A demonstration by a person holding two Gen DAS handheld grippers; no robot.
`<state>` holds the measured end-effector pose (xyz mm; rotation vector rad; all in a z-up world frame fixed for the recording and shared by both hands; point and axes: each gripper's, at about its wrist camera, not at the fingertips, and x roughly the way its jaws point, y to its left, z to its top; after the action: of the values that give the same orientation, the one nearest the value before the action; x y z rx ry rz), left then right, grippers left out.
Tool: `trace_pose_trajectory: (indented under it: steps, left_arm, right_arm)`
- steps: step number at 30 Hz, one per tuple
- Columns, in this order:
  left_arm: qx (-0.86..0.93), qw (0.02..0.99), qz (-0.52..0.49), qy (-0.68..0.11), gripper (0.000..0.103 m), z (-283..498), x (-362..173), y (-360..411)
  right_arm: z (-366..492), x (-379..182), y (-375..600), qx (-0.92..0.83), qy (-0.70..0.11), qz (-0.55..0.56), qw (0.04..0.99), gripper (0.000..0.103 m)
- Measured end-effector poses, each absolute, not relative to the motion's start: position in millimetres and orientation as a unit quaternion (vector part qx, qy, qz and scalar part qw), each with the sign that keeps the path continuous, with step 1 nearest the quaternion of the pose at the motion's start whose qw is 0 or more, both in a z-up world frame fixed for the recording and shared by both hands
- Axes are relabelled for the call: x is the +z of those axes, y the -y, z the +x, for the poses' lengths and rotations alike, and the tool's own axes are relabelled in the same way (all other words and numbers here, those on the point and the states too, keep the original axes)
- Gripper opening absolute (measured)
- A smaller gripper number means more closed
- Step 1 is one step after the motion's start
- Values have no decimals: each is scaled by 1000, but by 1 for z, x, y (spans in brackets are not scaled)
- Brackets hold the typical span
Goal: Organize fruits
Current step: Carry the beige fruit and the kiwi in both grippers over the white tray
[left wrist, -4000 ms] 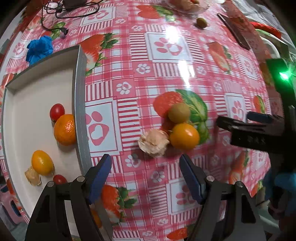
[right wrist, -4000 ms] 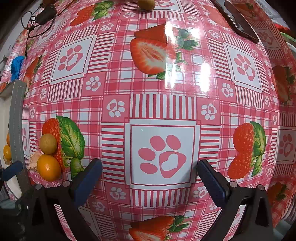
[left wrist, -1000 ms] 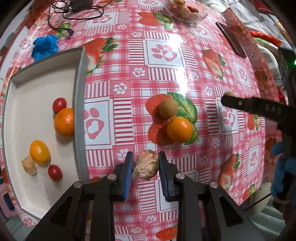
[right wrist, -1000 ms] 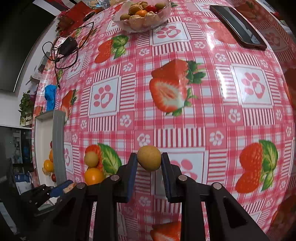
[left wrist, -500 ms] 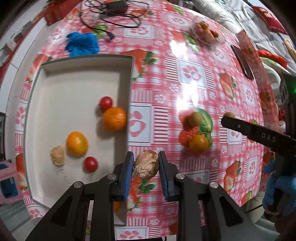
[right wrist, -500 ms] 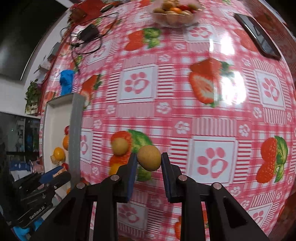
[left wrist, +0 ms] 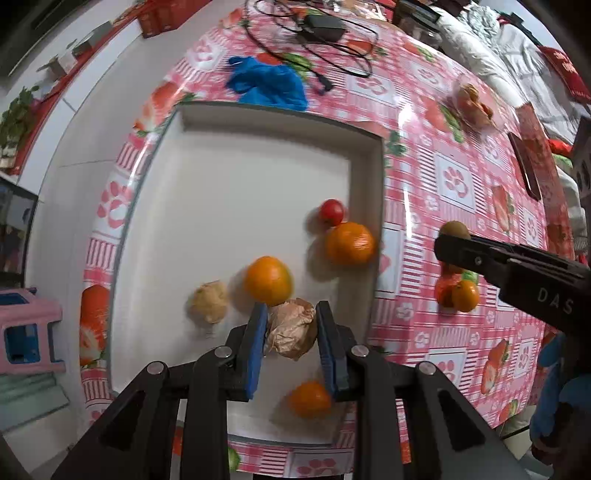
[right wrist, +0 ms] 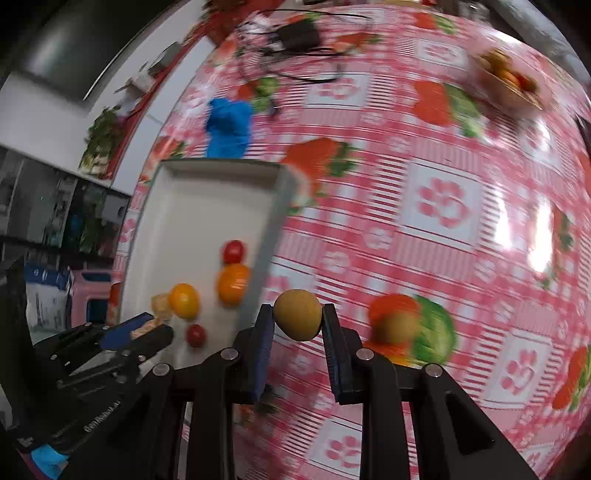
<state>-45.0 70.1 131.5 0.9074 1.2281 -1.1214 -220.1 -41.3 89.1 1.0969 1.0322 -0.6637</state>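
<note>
My left gripper (left wrist: 290, 321) is shut on a papery husked fruit (left wrist: 291, 326) and holds it above the white tray (left wrist: 221, 192). In the tray lie a red cherry tomato (left wrist: 331, 212), two oranges (left wrist: 349, 243), (left wrist: 268, 278), another husked fruit (left wrist: 209, 301) and a small orange fruit (left wrist: 309, 398). My right gripper (right wrist: 297, 319) is shut on a small tan round fruit (right wrist: 297, 319), above the tablecloth just right of the tray's edge (right wrist: 264, 254). Its arm (left wrist: 517, 266) shows in the left wrist view. An orange and a tan fruit (left wrist: 463, 293) lie on the cloth.
A blue crumpled glove (left wrist: 267, 85) and black cables (left wrist: 317, 27) lie beyond the tray. A glass bowl of fruit (left wrist: 471, 101) and a dark phone (left wrist: 524, 171) are at the far right. A pink stool (left wrist: 26, 328) stands beside the table's left edge.
My left gripper has carried the husked fruit leftward from the cloth to over the tray. My right gripper has moved left with the tan fruit, close to the tray's edge.
</note>
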Motion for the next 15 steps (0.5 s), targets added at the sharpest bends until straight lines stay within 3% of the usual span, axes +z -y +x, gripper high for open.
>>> trace_pose_trajectory:
  steps: [15]
  left_arm:
    - [-454,591,380,-548,29,-9,120,-87]
  right_arm:
    - [-147,83,25,-247,-492,465,694,27]
